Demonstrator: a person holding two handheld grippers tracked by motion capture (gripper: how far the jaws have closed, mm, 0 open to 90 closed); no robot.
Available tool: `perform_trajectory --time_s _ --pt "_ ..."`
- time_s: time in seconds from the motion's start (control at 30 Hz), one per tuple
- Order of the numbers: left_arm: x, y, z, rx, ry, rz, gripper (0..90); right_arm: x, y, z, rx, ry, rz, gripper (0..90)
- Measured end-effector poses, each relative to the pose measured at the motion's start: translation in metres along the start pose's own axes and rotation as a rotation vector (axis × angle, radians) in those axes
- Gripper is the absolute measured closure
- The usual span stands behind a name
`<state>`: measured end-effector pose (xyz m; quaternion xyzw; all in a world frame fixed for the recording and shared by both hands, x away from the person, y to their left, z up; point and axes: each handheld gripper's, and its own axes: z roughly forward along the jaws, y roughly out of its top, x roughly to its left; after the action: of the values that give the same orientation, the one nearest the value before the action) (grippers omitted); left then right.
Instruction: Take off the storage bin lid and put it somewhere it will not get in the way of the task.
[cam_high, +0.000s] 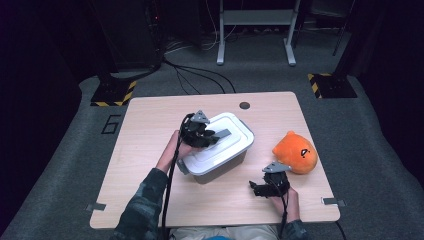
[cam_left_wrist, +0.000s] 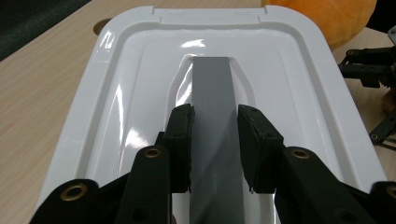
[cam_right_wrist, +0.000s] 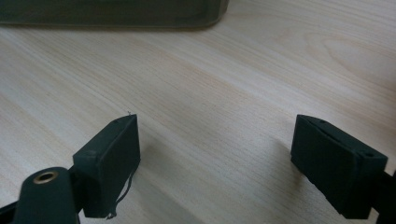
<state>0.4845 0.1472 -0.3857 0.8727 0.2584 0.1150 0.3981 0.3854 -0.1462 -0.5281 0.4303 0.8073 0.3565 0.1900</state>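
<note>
Your left gripper (cam_left_wrist: 215, 140) clamps the grey handle (cam_left_wrist: 215, 93) on the white lid (cam_left_wrist: 116, 93), which sits on the grey bin (cam_high: 227, 161) at mid-table. The grip looks made; lifting the lid remains. Your right gripper (cam_right_wrist: 215, 154) rests wide open and empty on the table (cam_right_wrist: 224, 70), beside the orange plush (cam_high: 296, 152).

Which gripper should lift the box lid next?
Left. The left gripper is already shut on the lid's grey handle. The right gripper sits open over bare table, off the box.
</note>
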Motion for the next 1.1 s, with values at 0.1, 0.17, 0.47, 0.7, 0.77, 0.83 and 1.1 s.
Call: perform_trajectory --time_s 0.1,0.17,0.47,0.7,0.77,0.83,1.1 --pt "0.000 0.001 -0.003 -0.005 0.006 -0.006 66.7 0.000 0.000 0.000 0.001 0.000 0.005 14.7" --pt "0.001 0.002 -0.008 -0.018 0.014 -0.011 66.7 0.000 0.000 0.000 -0.002 0.002 0.008 14.5" --pt "0.006 0.004 -0.022 -0.035 0.038 -0.025 66.6 0.000 0.000 0.001 -0.002 0.000 -0.004 13.7" --pt "0.011 0.003 -0.033 -0.041 0.067 -0.044 66.6 0.000 0.000 0.001 0.000 0.000 -0.004 13.8" --pt "0.012 0.003 -0.034 -0.044 0.070 -0.046 66.6 0.000 0.000 0.001 0.000 0.000 -0.004 13.8" --pt "0.014 0.002 -0.037 -0.042 0.079 -0.050 66.7 0.000 0.000 0.001 -0.001 0.000 -0.004 13.8" --pt "0.023 -0.005 -0.050 -0.043 0.112 -0.075 66.7 0.000 0.000 0.001 0.000 -0.001 -0.005 13.9"
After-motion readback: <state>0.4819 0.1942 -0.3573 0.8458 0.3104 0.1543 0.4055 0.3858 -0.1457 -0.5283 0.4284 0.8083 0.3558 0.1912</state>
